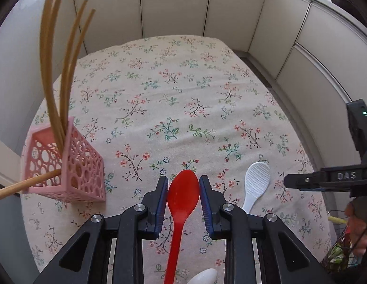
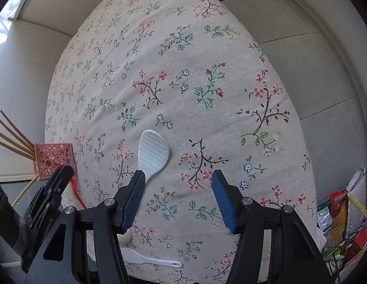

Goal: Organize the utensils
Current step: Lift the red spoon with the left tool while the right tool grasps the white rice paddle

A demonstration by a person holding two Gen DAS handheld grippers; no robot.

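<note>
Closest in, the left gripper [image 1: 183, 195] has its blue pads clenched on the bowl of the red spoon [image 1: 182, 203], one pad against each edge. The spoon's long axis runs straight along the fingers: bowl tip pointing forward and away, handle trailing back beneath the gripper body and out of the bottom of the view. Whether it is lifted or resting on the cloth I cannot tell from here.

The right gripper [image 2: 178, 196] hangs with its jaws spread wide, nothing between them. Just past its left finger lies the white rice paddle [image 2: 152, 156], flat on the floral tablecloth [image 2: 207, 118], textured head pointing away, handle toward the gripper. A second white paddle [image 2: 148, 259] lies nearer the table edge, partly hidden behind the gripper, handle pointing right.

Further off to the left stands the pink holder [image 1: 65, 163], a perforated square basket with bamboo chopsticks [image 1: 62, 66] fanning out of the top — one seems to poke through its side. Beyond that, grey partition panels [image 1: 174, 7].

What worries me is the grip itself: the pads pinch a curved, slick bowl rather than the handle, so the spoon could pivot or squirt out when tilted upright. And the holder looks light; a long handle swung in carelessly could knock the chopsticks — or tip the basket near the table's edge.
</note>
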